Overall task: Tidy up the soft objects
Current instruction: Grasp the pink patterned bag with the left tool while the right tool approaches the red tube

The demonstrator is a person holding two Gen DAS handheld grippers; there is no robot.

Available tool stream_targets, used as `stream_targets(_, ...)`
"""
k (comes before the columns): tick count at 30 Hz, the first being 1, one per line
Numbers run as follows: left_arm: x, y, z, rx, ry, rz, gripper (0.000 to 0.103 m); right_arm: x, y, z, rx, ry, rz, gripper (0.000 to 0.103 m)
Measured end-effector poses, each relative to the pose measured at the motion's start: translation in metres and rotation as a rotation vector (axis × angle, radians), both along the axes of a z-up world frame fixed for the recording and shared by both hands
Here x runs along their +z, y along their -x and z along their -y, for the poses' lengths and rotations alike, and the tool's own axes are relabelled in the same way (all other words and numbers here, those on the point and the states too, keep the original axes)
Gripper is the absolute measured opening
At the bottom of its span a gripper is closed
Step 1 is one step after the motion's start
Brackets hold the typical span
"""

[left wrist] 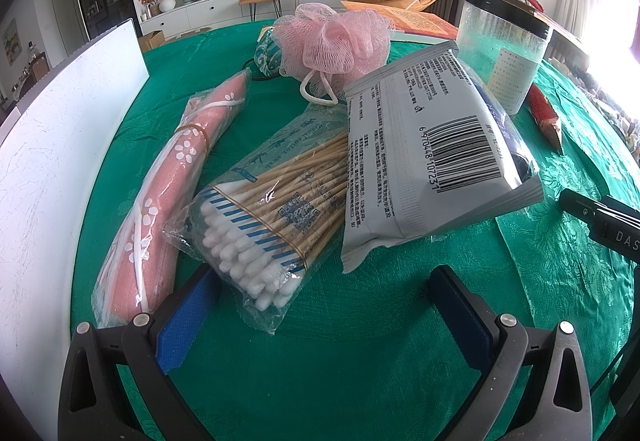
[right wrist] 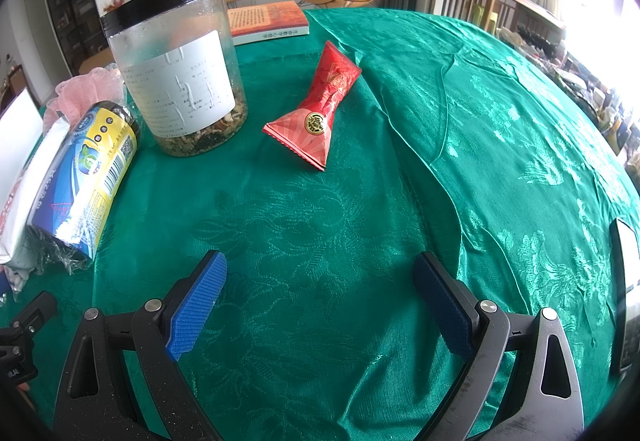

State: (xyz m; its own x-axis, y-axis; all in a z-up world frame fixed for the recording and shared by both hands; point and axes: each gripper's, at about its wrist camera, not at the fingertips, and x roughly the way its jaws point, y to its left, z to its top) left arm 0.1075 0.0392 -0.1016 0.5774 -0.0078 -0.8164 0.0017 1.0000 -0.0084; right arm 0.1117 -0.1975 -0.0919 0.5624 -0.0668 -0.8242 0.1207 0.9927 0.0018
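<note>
Left wrist view, left to right. A white flat board [left wrist: 60, 145] stands on edge at the left margin of the green patterned tablecloth [left wrist: 320, 361]. Beside it lies a pink rolled cloth with white blossom print [left wrist: 172, 177], sleeved in clear plastic and bound by a rubber band. Touching its right side is a clear bag of wooden-stick cotton swabs [left wrist: 272, 209], printed "Medical COTTON SWAB" with a blue QR code; its near end lies just past the left finger of the left gripper [left wrist: 324, 305], whose blue-padded jaws stand wide apart, holding nothing. Behind, a pink mesh bath sponge with a white cord loop [left wrist: 336, 41] rests against a teal patterned pouch [left wrist: 268, 57]. To the right, a white soft pack with a barcode numbered 6970448107231 [left wrist: 424, 157] overlaps the swab bag's far end. Further right stands a clear plastic jar with a black lid and a white label [left wrist: 504, 53], its text too small to read, and a red wrapped packet [left wrist: 546, 117] just beyond it. An orange-covered book [left wrist: 404, 21] lies behind.

Right wrist view. A blue and yellow labelled roll in clear wrap [right wrist: 88, 177] lies at left against the white pack. The right gripper [right wrist: 320, 305] hovers over bare cloth, jaws spread and empty.
</note>
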Motion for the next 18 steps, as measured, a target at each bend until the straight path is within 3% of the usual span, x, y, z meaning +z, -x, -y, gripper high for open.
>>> stream_targets(3, 0.003, 0.013, -0.002, -0.027, 0.026, -0.037, 0.103, 0.0, 0.0, 0.0, 0.0, 0.0, 0.0, 0.096)
stream_targets(6, 0.018, 0.044, -0.013, -0.047, 0.185, -0.021, 0.103, 0.0, 0.0, 0.0, 0.0, 0.0, 0.0, 0.096)
stream_targets(8, 0.037, 0.057, -0.023, -0.041, 0.23, 0.022, 0.103, 0.0, 0.0, 0.0, 0.0, 0.0, 0.0, 0.096)
stream_targets(13, 0.081, 0.023, -0.053, 0.06, 0.186, 0.096, 0.103, 0.0, 0.0, 0.0, 0.0, 0.0, 0.0, 0.096)
stream_targets(16, 0.067, -0.021, -0.073, 0.158, 0.172, 0.023, 0.1, 0.0, 0.0, 0.0, 0.0, 0.0, 0.0, 0.096)
stream_targets(18, 0.049, -0.042, -0.082, 0.201, 0.152, -0.038, 0.085, 0.0, 0.0, 0.0, 0.0, 0.0, 0.0, 0.096)
